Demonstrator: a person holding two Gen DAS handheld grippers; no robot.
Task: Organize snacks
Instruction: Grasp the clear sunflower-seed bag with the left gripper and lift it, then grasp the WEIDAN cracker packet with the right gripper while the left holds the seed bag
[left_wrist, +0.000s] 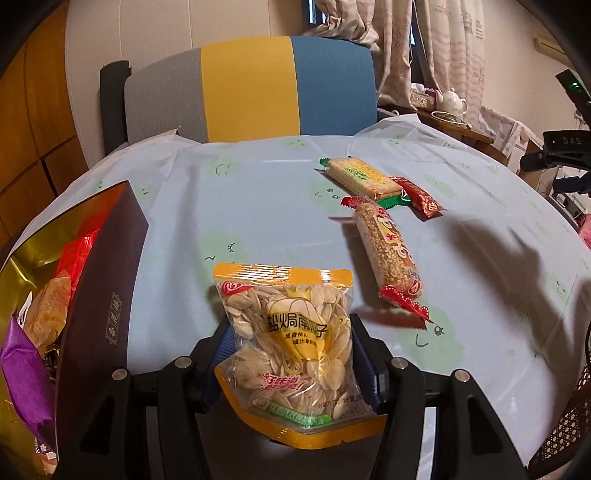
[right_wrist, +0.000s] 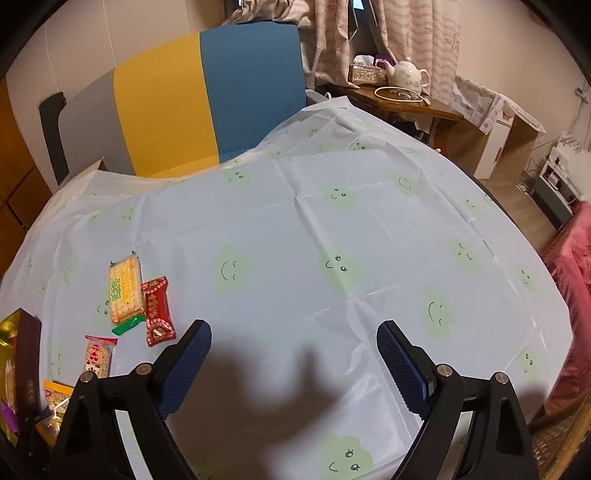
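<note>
My left gripper (left_wrist: 291, 354) is shut on a yellow-edged bag of pumpkin seeds (left_wrist: 295, 347), held above the table beside a dark gift box (left_wrist: 107, 280). The box stands open at the left and holds several wrapped snacks. On the tablecloth lie a green-ended cracker pack (left_wrist: 364, 179), a small red candy (left_wrist: 419, 197) and a sesame bar in a red wrapper (left_wrist: 388, 254). My right gripper (right_wrist: 293, 354) is open and empty over bare cloth. In its view the cracker pack (right_wrist: 125, 291), red candy (right_wrist: 157, 312), sesame bar (right_wrist: 99, 356) and seed bag (right_wrist: 55, 402) lie far left.
A table with a pale cloth printed with green smiley clouds (right_wrist: 332, 240) fills both views. A grey, yellow and blue chair (left_wrist: 251, 88) stands behind it. A side table with a teapot (right_wrist: 406, 74) is at the back right. A woven basket (left_wrist: 569, 428) sits at the right edge.
</note>
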